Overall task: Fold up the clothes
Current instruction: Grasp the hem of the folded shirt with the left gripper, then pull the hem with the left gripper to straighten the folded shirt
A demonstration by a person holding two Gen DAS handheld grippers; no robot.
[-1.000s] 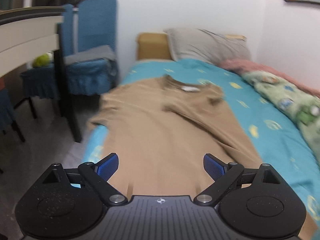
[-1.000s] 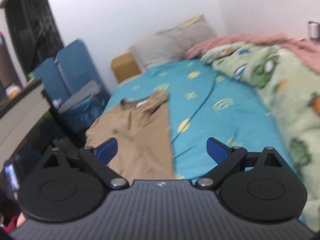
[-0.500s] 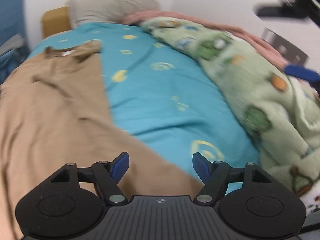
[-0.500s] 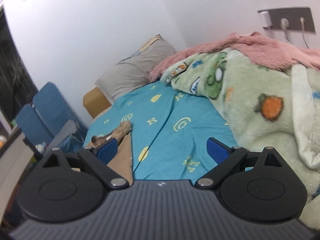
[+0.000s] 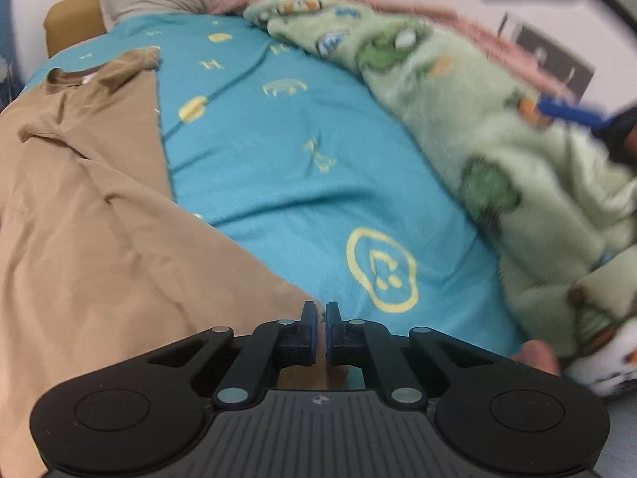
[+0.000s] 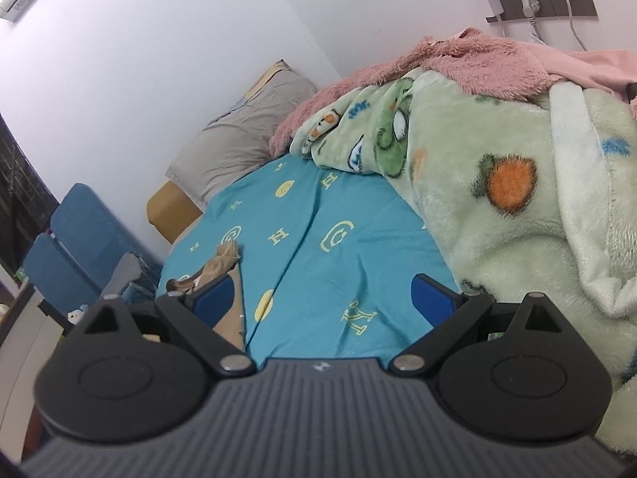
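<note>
Left gripper (image 5: 321,312) pinches the shirt (image 5: 91,215) corner.
Right gripper (image 6: 324,298) gapes wide (empty) above the sheet (image 6: 318,263).

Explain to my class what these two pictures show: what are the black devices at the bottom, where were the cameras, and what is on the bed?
There is no robot. A person carries a hand-held gripper in each hand, each with a camera looking forward along its two blue-padded fingers.

The left hand-held gripper has its fingers shut at the near corner of a tan short-sleeved T-shirt; whether cloth is pinched is hidden. The right hand-held gripper is open and holds nothing.

The shirt lies flat on a teal bedsheet with yellow symbols. Beside it is a heaped pale green fleece blanket with cartoon prints, a pink fluffy blanket behind it, and a grey pillow at the head.
</note>
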